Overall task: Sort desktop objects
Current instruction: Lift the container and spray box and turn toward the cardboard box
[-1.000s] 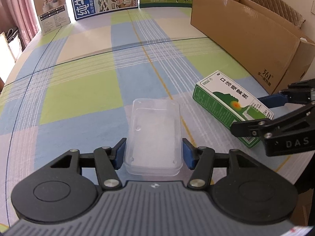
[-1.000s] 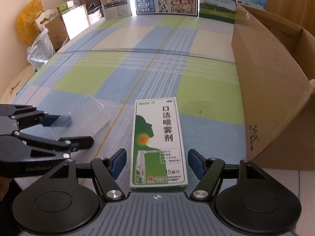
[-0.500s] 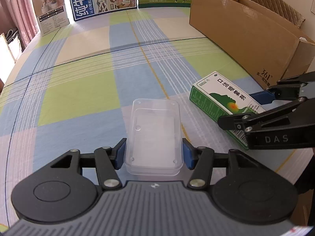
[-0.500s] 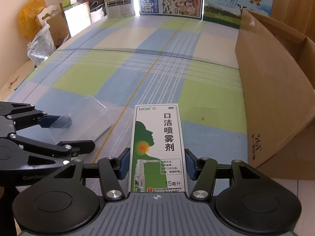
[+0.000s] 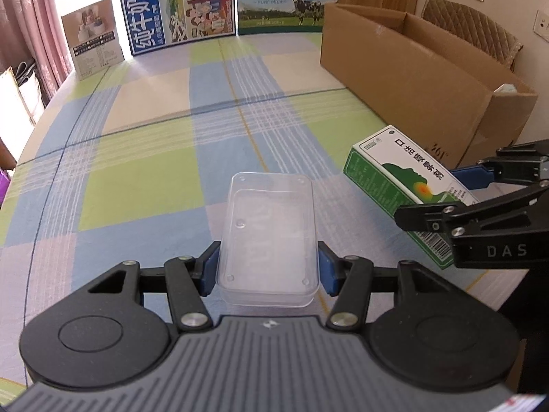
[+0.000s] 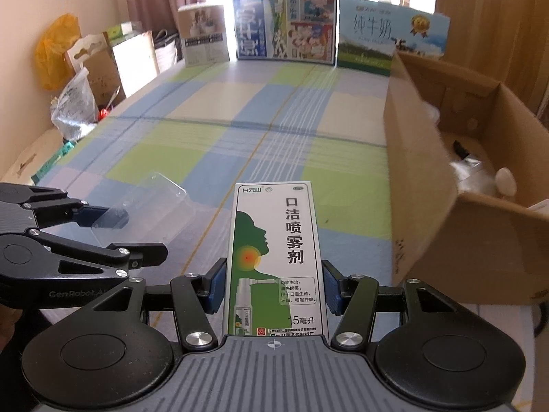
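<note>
Now both grippers hold a thing above the checked tablecloth (image 5: pixel 144 171).

The left gripper (image 5: pixel 267 267) has its blue pads pressed on the sides of a clear plastic box (image 5: pixel 269 233), which juts forward over the cloth. The right gripper (image 6: pixel 272 290) is clamped on a green and white spray carton (image 6: pixel 276 257), printed face up. An open cardboard box (image 6: pixel 429 213) stands just right of the carton, with a few items inside. Milk cartons (image 5: pixel 288 0) stand at the far edge.
</note>
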{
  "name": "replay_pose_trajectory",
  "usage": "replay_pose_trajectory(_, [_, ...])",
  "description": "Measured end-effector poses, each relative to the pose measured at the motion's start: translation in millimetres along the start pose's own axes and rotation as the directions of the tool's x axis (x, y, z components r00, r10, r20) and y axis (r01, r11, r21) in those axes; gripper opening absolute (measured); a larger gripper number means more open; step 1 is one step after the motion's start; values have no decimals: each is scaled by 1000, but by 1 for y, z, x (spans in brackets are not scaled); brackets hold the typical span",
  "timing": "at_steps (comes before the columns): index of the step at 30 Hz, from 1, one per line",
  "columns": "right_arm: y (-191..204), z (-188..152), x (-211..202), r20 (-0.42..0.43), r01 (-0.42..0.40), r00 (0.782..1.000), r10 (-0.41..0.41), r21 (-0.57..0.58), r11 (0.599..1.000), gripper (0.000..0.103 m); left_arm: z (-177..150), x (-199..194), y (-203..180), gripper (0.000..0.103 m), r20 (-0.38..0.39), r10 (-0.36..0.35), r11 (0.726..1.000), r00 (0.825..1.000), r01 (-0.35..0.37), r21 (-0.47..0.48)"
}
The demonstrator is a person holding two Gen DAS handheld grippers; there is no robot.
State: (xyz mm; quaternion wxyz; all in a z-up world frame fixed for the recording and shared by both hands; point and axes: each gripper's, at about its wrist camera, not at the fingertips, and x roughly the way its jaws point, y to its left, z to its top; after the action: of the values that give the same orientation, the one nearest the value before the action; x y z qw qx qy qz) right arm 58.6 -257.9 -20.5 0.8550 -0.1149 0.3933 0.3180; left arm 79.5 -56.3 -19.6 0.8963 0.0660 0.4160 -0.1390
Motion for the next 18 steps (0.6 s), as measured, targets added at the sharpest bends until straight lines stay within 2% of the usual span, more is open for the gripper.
replay_pose_trajectory(8, [-6, 2, -33, 62, 11, 998, -13, 32, 999, 53, 9, -25, -14, 52, 34, -14, 1000, 999, 15, -15])
replay_pose_trajectory(18, [-28, 1, -73, 128, 53, 990, -62, 68, 996, 53, 28, -45, -41, 52, 85, -42, 999, 995, 40, 31])
